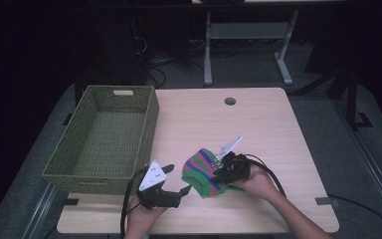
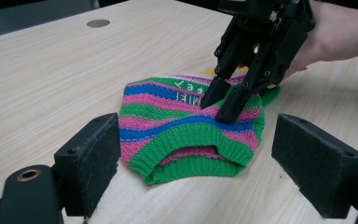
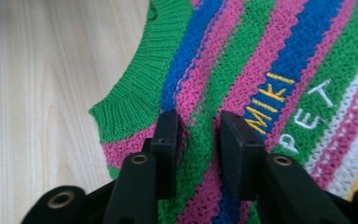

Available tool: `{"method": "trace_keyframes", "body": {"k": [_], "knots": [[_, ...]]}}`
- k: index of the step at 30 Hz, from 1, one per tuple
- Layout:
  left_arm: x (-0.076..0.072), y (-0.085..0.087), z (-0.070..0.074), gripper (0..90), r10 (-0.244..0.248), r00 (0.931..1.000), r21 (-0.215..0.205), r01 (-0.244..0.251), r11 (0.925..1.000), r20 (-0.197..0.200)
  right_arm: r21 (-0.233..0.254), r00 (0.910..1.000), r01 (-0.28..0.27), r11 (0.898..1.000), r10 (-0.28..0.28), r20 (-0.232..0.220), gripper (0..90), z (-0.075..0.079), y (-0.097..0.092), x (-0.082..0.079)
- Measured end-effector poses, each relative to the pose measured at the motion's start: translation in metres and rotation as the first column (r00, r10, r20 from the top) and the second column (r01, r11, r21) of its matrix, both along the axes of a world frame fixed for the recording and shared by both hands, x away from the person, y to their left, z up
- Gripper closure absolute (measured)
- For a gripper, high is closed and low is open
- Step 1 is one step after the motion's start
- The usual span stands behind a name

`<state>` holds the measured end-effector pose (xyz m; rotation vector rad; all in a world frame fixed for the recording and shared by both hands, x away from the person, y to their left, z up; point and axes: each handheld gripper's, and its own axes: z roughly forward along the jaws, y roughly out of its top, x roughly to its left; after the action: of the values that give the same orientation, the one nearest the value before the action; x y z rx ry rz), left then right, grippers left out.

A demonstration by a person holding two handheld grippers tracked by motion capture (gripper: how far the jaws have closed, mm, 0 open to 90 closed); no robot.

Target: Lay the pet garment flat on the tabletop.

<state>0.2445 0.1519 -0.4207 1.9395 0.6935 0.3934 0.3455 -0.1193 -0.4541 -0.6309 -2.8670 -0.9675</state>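
A striped knit sweater (image 1: 204, 172) is seen lying flat on the wooden table (image 1: 258, 119), near the front edge, just right of the green woven basket (image 1: 104, 137). The right gripper (image 2: 220, 106) is pointed down onto the sweater's top, tips touching the knit; its jaws are set narrow w/ a ridge of fabric between them, not clearly pinched. The left gripper (image 1: 176, 185) is held low at the front edge, just left of the sweater; its jaws are spread wide, nothing gripped, w/ the green ribbed hem facing them.
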Motion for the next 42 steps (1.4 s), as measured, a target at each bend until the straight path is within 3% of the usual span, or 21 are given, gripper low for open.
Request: {"method": "trace_keyframes", "body": {"k": [8,15,19,23,25,31,38,39,42], "knots": [[0.001,0.0,0.0,15.1,0.002,1.0,0.0,-0.002,1.0,-0.003,-0.005,0.9994,-0.035,0.999,0.036,0.005,46.8,0.003,0.003,-0.004],[0.001,0.002,0.0,15.1,0.005,1.0,-0.006,-0.005,1.0,-0.003,0.034,0.9976,-0.043,0.998,0.042,0.055,40.4,0.025,-0.001,-0.011],[0.001,0.002,0.001,15.1,0.009,0.9999,-0.001,-0.009,1.0,0.007,0.073,0.9969,-0.053,0.996,0.049,0.062,40.5,0.036,-0.004,-0.018],[0.001,0.002,0.0,15.1,0.013,0.9999,-0.001,-0.013,0.9999,0.007,0.056,0.9946,-0.08,0.995,0.076,0.07,41.8,0.037,0.002,-0.028],[0.001,0.002,0.0,15.1,0.011,0.9999,-0.003,-0.011,0.9999,0.003,0.05,0.9925,-0.1,0.994,0.096,0.076,42.9,0.033,0.006,-0.031],[0.001,0.003,0.0,15.1,0.011,0.9999,-0.01,-0.011,0.9999,-0.003,0.034,0.9886,-0.148,0.988,0.147,0.032,45.6,0.019,0.019,-0.035],[0.001,0.004,0.001,15.1,0.001,1.0,-0.007,-0.001,1.0,0.002,-0.004,0.9876,-0.156,0.988,0.156,0.02,49.4,0.007,0.03,-0.037],[0.001,0.004,0.001,15.1,0.001,1.0,-0.007,-0.001,1.0,0.001,-0.009,0.9884,-0.152,0.988,0.152,0.001,50.7,0.005,0.031,-0.038],[0.002,0.004,0.0,15.1,0.003,1.0,-0.009,-0.003,1.0,-0.004,-0.03,0.9872,-0.154,0.988,0.155,0.035,55.0,0.002,0.033,-0.04]]}}
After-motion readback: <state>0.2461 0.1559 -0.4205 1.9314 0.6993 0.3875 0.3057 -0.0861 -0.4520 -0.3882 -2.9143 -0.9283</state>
